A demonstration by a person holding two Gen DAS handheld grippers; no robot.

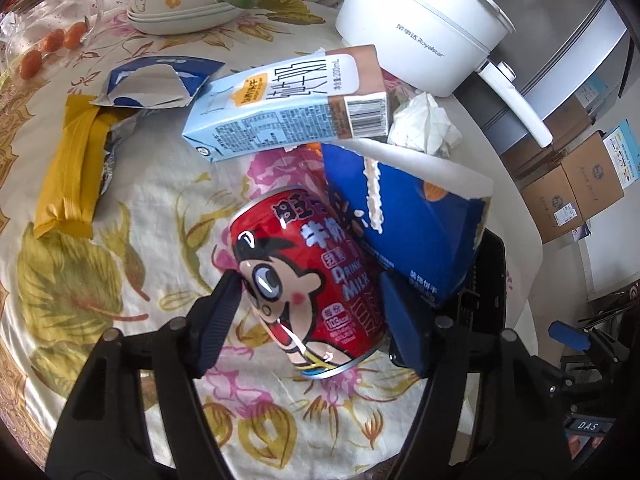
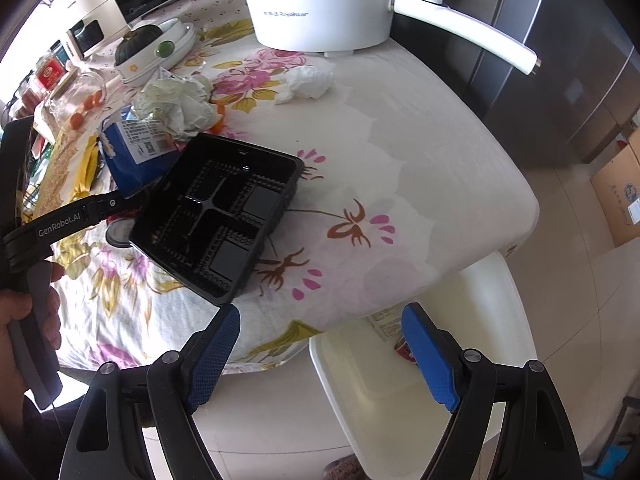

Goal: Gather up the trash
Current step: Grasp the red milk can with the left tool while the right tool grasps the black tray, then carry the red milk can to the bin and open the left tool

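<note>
In the left wrist view my left gripper (image 1: 310,312) is closed around a red milk drink can (image 1: 308,280) that lies tilted on the flowered tablecloth; both pads touch its sides. A blue snack box (image 1: 408,216) leans right behind the can. A light blue milk carton (image 1: 288,108), a yellow wrapper (image 1: 72,172), a torn blue packet (image 1: 160,80) and a crumpled tissue (image 1: 424,124) lie further back. In the right wrist view my right gripper (image 2: 320,348) is open and empty past the table's edge, above a white bin (image 2: 420,368). A black plastic tray (image 2: 220,216) lies on the table.
A white electric pot (image 2: 320,4) with a long handle stands at the back of the table (image 2: 420,152). Stacked dishes holding a dark squash (image 2: 136,48) and a glass jar with orange fruits (image 1: 48,48) stand at the far left. Cardboard boxes (image 1: 572,188) are on the floor.
</note>
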